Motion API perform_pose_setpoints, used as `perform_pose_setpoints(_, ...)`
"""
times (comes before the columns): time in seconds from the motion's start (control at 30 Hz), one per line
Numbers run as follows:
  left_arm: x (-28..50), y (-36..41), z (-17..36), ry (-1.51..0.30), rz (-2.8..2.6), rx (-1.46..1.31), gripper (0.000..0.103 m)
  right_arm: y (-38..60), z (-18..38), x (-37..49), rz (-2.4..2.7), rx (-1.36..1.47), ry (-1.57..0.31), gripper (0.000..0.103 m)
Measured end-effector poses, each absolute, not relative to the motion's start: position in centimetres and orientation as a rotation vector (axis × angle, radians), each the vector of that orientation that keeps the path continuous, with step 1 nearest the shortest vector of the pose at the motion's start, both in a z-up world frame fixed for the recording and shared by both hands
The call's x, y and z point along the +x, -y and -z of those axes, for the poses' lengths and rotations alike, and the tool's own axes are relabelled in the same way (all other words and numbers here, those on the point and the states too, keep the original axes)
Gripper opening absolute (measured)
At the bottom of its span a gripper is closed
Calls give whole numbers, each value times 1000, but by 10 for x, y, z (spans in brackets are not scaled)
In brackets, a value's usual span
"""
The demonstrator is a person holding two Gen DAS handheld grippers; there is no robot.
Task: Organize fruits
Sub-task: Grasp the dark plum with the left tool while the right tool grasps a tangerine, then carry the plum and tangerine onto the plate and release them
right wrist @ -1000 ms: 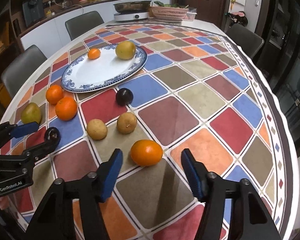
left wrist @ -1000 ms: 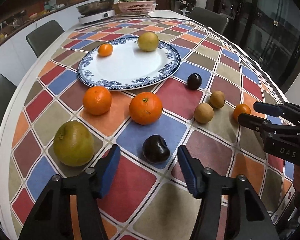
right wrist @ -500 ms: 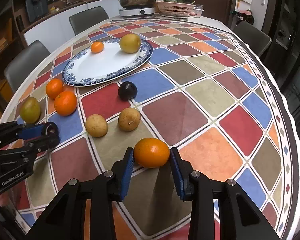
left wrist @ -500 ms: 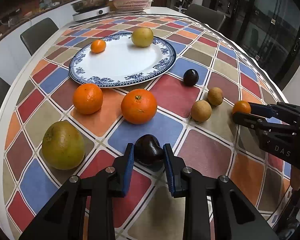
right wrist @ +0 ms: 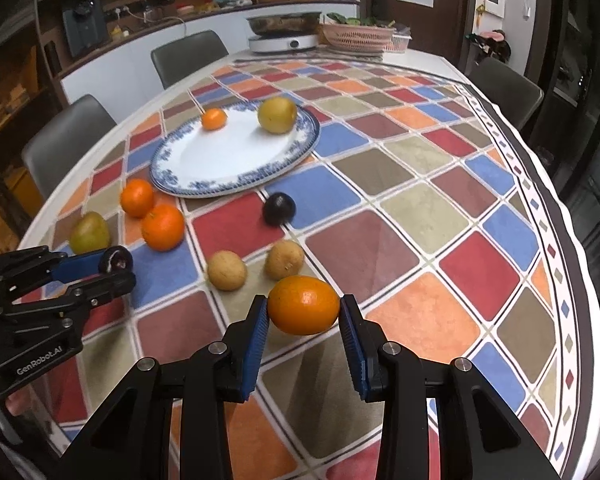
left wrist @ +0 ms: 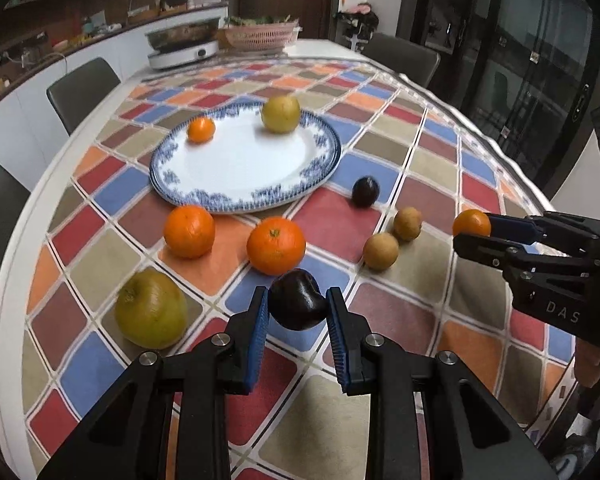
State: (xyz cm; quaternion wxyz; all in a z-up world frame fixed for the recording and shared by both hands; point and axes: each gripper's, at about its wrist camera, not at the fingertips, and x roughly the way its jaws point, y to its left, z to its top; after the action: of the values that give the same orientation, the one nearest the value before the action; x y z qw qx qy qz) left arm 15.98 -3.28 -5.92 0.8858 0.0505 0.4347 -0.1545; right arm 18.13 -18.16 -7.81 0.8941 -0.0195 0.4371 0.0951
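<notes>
Left gripper (left wrist: 296, 312) clamped on a dark plum (left wrist: 297, 305), green pear (left wrist: 151, 309) just to its left. Right gripper (right wrist: 304, 318) grasping a small orange (right wrist: 303, 305); blue-rimmed plate (right wrist: 168, 172) well ahead, left.

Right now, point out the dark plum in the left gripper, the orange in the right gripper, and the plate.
dark plum (left wrist: 296, 306): left wrist view, middle of its glossy front.
orange (right wrist: 303, 305): right wrist view, centre of its peel.
plate (left wrist: 236, 200): left wrist view, near blue rim.
</notes>
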Motion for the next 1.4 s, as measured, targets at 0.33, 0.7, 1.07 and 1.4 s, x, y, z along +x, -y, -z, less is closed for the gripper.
perform_pose_setpoints(0.33, 147, 28, 15, -787, 333, 102, 29, 172, 36, 170, -258, -24, -803, 37)
perform_pose_setpoints(0.7, 147, 18, -15, -716, 340, 98, 29, 157, 5, 172, -317, -36, -732, 37)
perform_pose_setpoints(1.07, 170, 4, -31, -683, 324, 101, 29, 137, -22, 198, -368, -92, -671, 37)
perform_pose_setpoints(1.4, 206, -8, -29, -690, 324, 110, 29, 121, -23, 235, -404, -120, -673, 37)
